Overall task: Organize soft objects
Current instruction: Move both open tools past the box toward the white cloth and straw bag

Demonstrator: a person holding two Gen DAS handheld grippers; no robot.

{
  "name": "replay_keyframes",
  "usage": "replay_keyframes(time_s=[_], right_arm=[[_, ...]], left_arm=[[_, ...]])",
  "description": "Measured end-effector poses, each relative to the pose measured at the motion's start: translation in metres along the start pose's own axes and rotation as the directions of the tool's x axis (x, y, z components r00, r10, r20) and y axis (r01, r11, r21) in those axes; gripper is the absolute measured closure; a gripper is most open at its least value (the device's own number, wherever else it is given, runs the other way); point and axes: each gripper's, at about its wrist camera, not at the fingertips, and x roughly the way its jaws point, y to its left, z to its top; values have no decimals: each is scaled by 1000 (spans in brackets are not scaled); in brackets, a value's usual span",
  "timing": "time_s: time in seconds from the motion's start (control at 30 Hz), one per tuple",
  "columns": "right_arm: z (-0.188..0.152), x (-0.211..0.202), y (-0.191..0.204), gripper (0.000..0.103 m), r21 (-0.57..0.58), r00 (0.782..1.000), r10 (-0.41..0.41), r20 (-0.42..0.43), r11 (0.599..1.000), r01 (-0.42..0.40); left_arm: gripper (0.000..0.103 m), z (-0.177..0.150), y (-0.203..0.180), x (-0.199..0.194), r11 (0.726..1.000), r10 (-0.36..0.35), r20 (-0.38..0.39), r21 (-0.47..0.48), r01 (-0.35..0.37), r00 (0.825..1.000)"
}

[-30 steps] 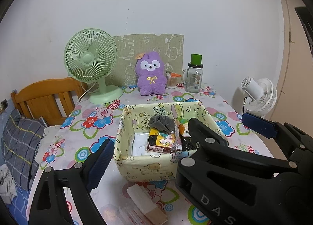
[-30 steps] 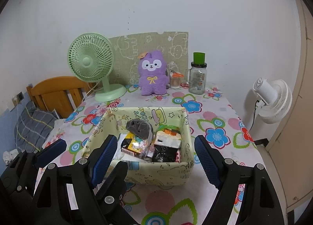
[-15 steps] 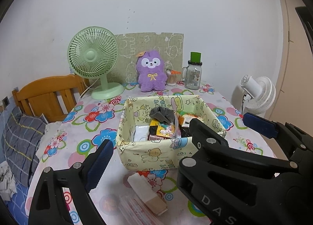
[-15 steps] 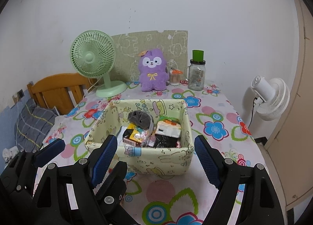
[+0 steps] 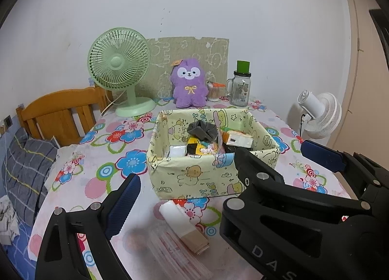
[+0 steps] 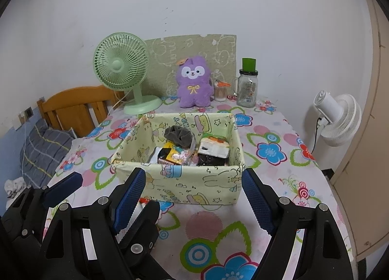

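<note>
A pale yellow fabric storage box point(image 5: 194, 178) point(image 6: 194, 182) stands mid-table, holding a grey scrunchie point(image 5: 203, 130) point(image 6: 178, 135), tissue packs and small packets. A purple plush toy point(image 5: 189, 83) point(image 6: 193, 83) sits upright at the back of the table. My left gripper point(image 5: 218, 175) is open and empty, in front of the box. My right gripper point(image 6: 194, 197) is open and empty, just before the box's near wall. In the left wrist view the right gripper's black body covers the lower right.
A green desk fan point(image 5: 119, 66) point(image 6: 121, 66), a patterned board and a glass jar with a green lid point(image 5: 240, 85) point(image 6: 248, 85) stand at the back. A folded tissue pack point(image 5: 182, 224) lies near the front edge. A white fan point(image 6: 338, 117) is right, a wooden chair point(image 5: 58, 114) left.
Both grippers have drawn back from the box and risen slightly; the box and plush toy look farther away. Both stay open and empty.
</note>
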Motion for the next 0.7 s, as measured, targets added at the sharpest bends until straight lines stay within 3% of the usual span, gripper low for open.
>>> replay_keyframes(time_s=[0.7], right_arm=[[-26,12,14,19,-26,999,23,-40,999,-24]], left_arm=[[8,-26,14,8,1000,-7,-50,-7,6,999]])
